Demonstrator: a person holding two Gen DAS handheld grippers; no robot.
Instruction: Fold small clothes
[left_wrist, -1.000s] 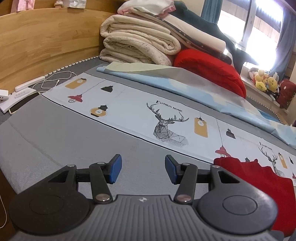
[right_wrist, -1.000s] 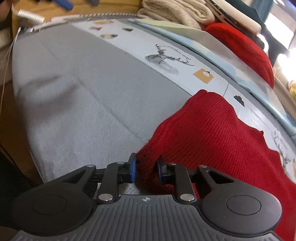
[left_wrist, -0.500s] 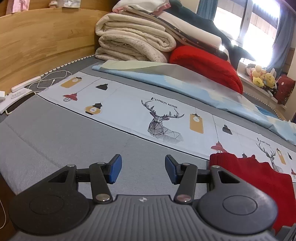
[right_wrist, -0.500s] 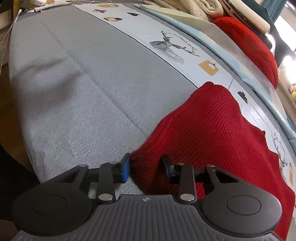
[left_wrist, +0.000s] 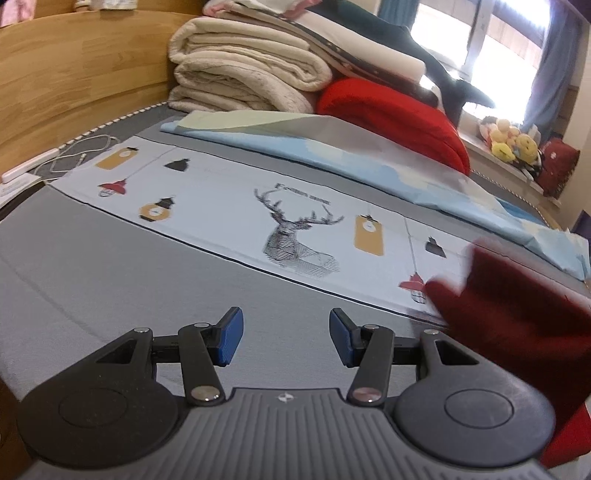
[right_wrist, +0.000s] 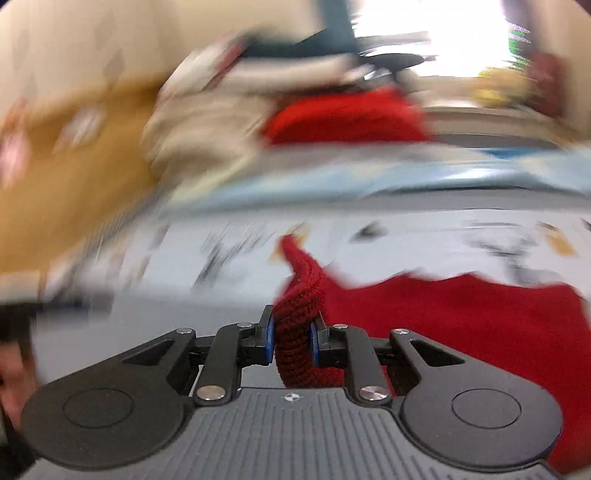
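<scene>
Left tongs (left_wrist: 284, 341): released, blue pads set wide apart with nothing between them, held low above the grey bed cover (left_wrist: 110, 280). Ahead of these tongs lies a pale printed sheet (left_wrist: 229, 199) bearing a stag's head and lantern motifs; beyond it, a light blue folded cloth (left_wrist: 332, 151). Farther ahead, a stack of cream blankets (left_wrist: 243, 74) sits against the wooden headboard (left_wrist: 74, 81), with a bright red cushion (left_wrist: 391, 114) just to the stack's right. Far ahead on the right, soft toys (left_wrist: 513, 142) sit on the window ledge. Ahead on the left, a white cable (left_wrist: 81, 155) lies near the headboard.

Red knitted garment (left_wrist: 517, 310): seen blurred to the right of the left tongs, partly over the printed sheet and partly over the grey cover.

Right tongs (right_wrist: 291, 341): clenched on a bunched edge of the red knitted garment (right_wrist: 461, 325), the fold standing upright between the blue pads and rising above them. The rest of the garment spreads to the right of these tongs across the bed. The background in the right wrist view is heavily blurred; only the cream stack, red cushion and bright window can be made out ahead.
</scene>
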